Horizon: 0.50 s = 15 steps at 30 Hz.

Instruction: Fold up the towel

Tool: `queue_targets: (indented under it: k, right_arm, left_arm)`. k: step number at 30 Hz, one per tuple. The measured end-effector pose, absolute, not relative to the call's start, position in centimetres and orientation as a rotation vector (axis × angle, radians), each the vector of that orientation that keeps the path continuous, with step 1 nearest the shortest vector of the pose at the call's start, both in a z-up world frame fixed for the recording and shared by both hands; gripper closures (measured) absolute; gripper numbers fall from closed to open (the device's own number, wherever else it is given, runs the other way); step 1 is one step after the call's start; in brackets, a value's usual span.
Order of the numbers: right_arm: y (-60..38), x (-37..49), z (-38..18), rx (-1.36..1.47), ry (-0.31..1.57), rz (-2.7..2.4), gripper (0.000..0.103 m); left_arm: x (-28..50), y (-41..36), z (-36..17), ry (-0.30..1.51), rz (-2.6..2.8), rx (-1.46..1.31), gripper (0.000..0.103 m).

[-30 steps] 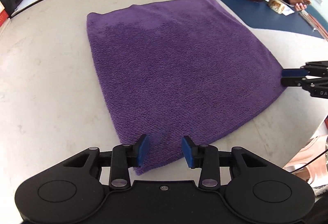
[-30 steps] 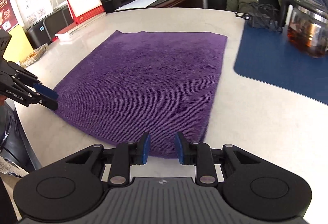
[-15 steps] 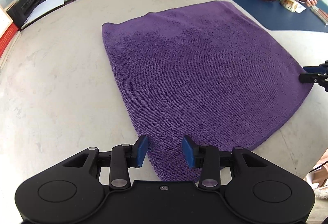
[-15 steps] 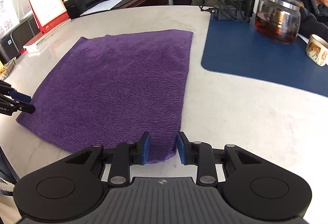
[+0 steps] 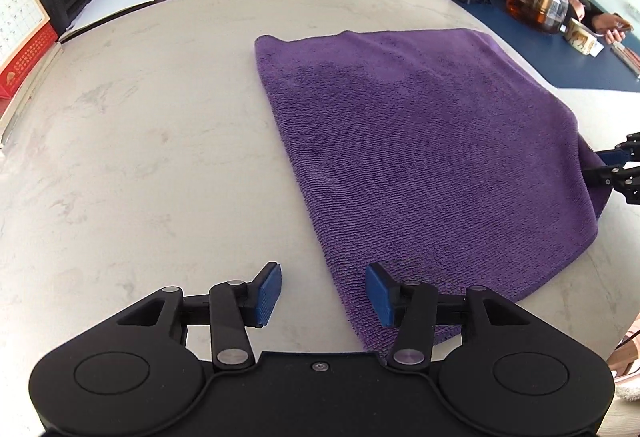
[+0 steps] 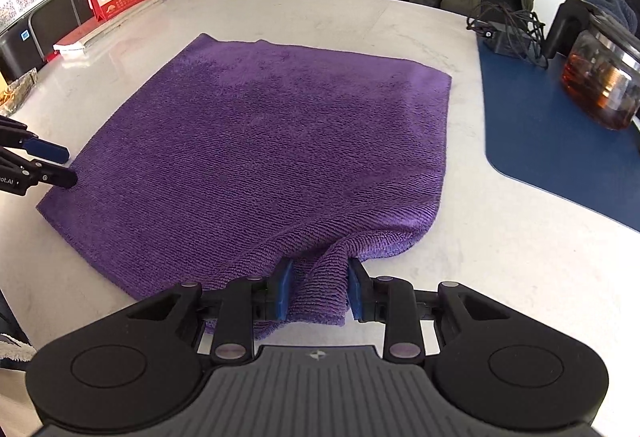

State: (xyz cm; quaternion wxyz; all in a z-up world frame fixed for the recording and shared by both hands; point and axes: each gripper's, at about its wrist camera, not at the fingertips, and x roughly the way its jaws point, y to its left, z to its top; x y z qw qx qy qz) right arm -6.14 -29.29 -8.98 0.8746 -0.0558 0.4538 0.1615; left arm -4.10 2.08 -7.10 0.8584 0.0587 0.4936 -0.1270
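The purple towel (image 6: pixel 272 157) lies flat on the pale round table (image 5: pixel 140 157). The right gripper (image 6: pixel 318 291) has a bunched corner of it between its blue pads, pressed narrow, likely to lift that corner for the fold. The left gripper (image 5: pixel 322 291) stands open over the other near corner, one pad on the cloth edge, pinching nothing yet. A blue mat (image 6: pixel 552 133) with a glass teapot (image 6: pixel 600 85) sits just beside the towel, so a folded edge could brush it.

Marble table (image 5: pixel 132 125): purple towel (image 5: pixel 420 157), blue mat (image 6: pixel 560 141)
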Motion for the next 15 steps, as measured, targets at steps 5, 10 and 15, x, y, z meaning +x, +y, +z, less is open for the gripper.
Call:
queue_targets:
  k: [5,10,15]
  right_arm:
    - [-30.9,-7.1,-7.3,-0.065,0.955,0.268,0.061]
    - [-34.0,-8.9,-6.7,-0.010,0.999,0.206,0.057]
    - [-35.2,-9.0,-7.3,0.065,1.013,0.208,0.052]
  left_arm:
    - [-5.2,2.7,-5.7,1.031,-0.299,0.056,0.062]
    - [-6.2,1.1,-6.1,1.070,-0.315,0.034,0.062]
    - [-6.9,-0.4,-6.8,1.127,-0.279,0.001,0.066]
